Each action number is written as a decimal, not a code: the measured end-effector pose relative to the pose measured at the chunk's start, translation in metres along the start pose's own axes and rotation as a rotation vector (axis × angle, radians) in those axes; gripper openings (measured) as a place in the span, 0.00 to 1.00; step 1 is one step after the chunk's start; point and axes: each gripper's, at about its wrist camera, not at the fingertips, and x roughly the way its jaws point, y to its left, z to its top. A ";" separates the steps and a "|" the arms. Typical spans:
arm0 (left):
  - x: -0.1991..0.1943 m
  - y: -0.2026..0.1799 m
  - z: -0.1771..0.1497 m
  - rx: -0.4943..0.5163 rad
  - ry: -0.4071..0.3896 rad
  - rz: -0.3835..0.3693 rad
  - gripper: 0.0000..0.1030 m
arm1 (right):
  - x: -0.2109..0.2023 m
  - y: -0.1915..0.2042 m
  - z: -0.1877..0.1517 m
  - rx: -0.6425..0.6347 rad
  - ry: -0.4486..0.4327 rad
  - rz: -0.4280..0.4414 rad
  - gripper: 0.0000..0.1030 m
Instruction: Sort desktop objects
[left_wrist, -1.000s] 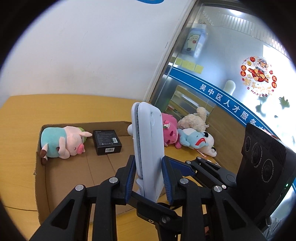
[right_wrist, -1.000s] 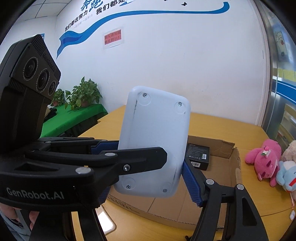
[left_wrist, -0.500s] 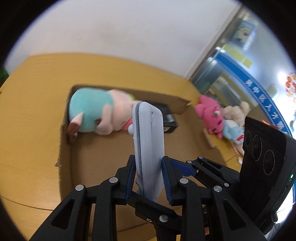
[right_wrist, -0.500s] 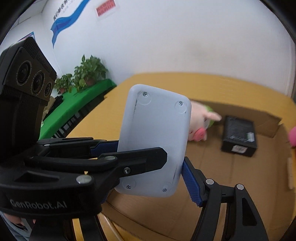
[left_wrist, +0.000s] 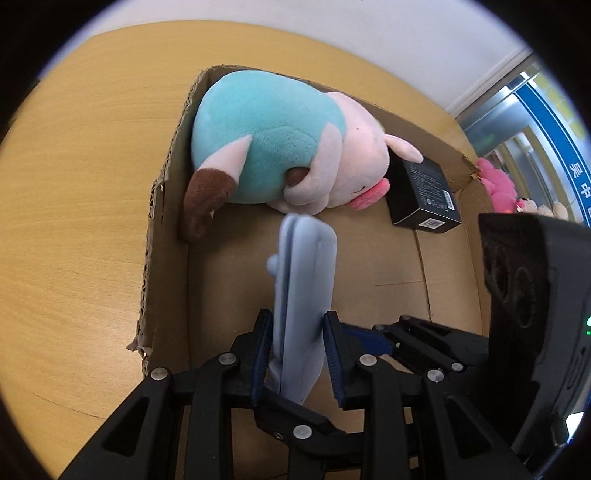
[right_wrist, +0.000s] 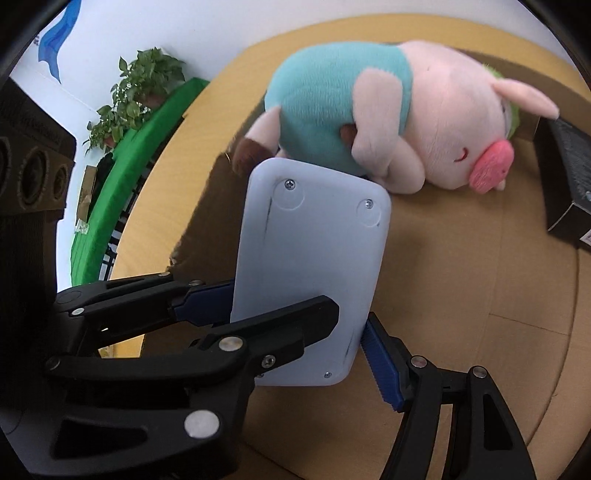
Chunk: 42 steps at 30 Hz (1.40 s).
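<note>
A flat pale grey-blue device (left_wrist: 303, 291) with screws on its back (right_wrist: 310, 266) is held by both grippers over the floor of a shallow cardboard box (left_wrist: 170, 236). My left gripper (left_wrist: 297, 350) is shut on its faces. My right gripper (right_wrist: 299, 325) is shut across its edges. A plush pig (left_wrist: 280, 151) in a teal shirt lies in the box's far left corner, just beyond the device's tip; it also shows in the right wrist view (right_wrist: 388, 118). A black carton (left_wrist: 424, 195) lies to the pig's right, also seen at the right edge (right_wrist: 569, 177).
The box sits on a wooden table (left_wrist: 74, 221). Pink and beige plush toys (left_wrist: 498, 184) lie on the table beyond the box's right end. A green-covered table with potted plants (right_wrist: 133, 110) stands at the far left.
Both grippers have carried the device forward and down into the box, tilting toward its floor. The pig and the black carton now loom much closer.
</note>
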 end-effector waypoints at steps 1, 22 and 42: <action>0.002 -0.001 0.003 -0.002 0.004 0.009 0.26 | 0.004 -0.002 0.000 0.018 0.022 0.013 0.67; -0.115 -0.062 -0.076 0.218 -0.488 0.167 0.68 | -0.126 -0.015 -0.072 -0.022 -0.273 -0.073 1.00; -0.004 -0.110 -0.176 0.190 -0.714 0.351 0.81 | -0.142 -0.074 -0.215 -0.102 -0.786 -0.472 1.00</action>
